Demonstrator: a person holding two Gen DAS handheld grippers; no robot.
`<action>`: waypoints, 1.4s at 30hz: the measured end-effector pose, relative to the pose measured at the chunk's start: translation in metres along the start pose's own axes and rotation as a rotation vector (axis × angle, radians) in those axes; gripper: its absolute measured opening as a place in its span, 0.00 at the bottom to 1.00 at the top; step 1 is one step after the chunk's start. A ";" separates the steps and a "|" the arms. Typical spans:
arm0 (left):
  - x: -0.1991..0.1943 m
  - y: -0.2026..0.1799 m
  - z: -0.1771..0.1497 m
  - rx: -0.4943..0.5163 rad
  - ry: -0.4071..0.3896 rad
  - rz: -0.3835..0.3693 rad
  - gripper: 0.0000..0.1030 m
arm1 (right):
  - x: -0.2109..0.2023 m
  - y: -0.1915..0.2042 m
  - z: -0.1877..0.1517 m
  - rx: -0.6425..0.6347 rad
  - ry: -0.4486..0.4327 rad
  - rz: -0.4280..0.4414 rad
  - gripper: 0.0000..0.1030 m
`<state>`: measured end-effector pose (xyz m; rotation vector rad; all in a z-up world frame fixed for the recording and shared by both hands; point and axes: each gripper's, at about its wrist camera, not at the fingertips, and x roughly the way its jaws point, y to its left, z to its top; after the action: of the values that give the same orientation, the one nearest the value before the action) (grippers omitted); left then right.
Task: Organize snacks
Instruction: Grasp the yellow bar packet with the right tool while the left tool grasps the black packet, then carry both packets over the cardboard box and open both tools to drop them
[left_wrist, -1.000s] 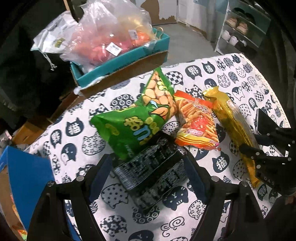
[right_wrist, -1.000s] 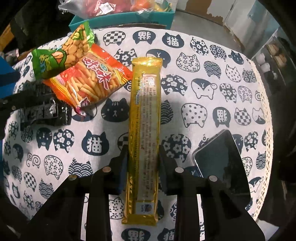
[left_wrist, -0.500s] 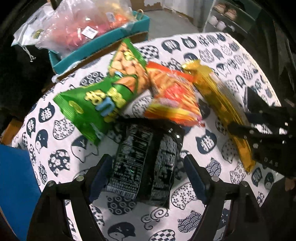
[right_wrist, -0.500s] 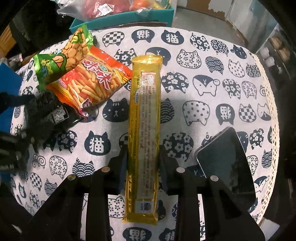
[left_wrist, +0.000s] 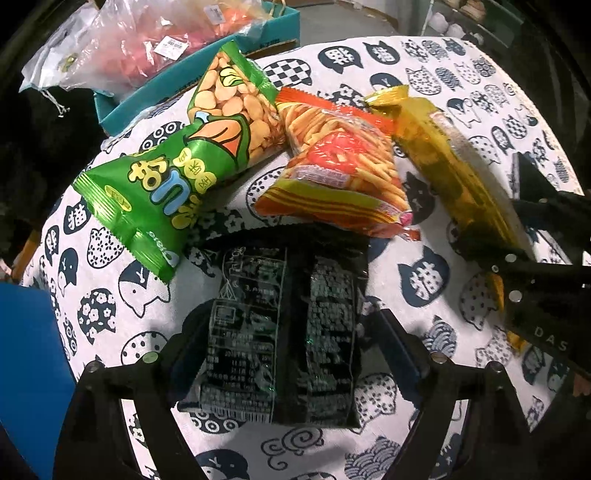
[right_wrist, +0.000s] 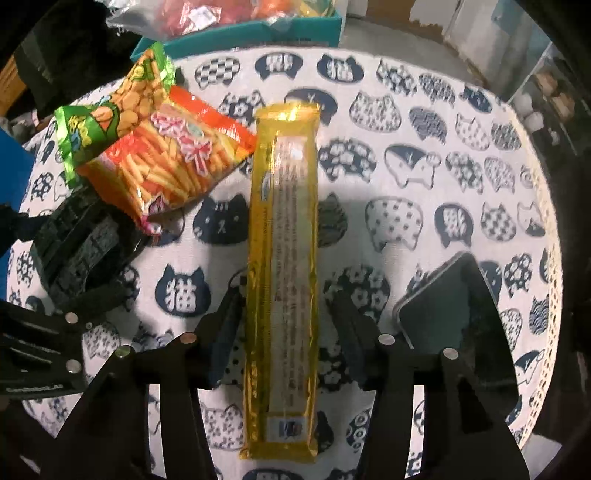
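Here, at the far left of the cat-print tablecloth (right_wrist: 424, 122), the green snack bag (left_wrist: 173, 173) lies tilted, its top end pointing toward one o'clock in the left wrist view. Just below it, toward five o'clock, the black packet (left_wrist: 284, 332) lies flat between the jaws of the left gripper (left_wrist: 291, 343); those jaws have just been opening, and a gap shows on the right side, so the packet sits released. Next, at the packet's twelve o'clock, the orange snack bag (left_wrist: 340, 173) overlaps the green bag's edge. Further right, the long gold packet (right_wrist: 284, 258) lies straight on the cloth, running from six to twelve o'clock in the right wrist view. The right gripper (right_wrist: 288, 325) straddles it, its jaws just opened, both clear of the wrapper. At four o'clock from the gold packet, a dark phone (right_wrist: 454, 325) rests near the table's edge.
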<state>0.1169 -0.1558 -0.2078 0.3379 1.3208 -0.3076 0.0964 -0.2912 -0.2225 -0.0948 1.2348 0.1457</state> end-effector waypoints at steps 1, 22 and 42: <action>0.000 0.001 0.000 -0.004 -0.003 -0.002 0.86 | 0.002 0.001 0.001 -0.003 -0.011 -0.006 0.50; -0.060 0.012 -0.039 0.001 -0.120 0.008 0.61 | -0.046 0.032 -0.003 -0.014 -0.072 -0.017 0.30; -0.135 0.052 -0.081 -0.075 -0.223 0.056 0.61 | -0.115 0.072 -0.007 -0.082 -0.148 0.001 0.30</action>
<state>0.0359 -0.0717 -0.0905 0.2688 1.0991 -0.2401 0.0408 -0.2277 -0.1160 -0.1523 1.0817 0.2008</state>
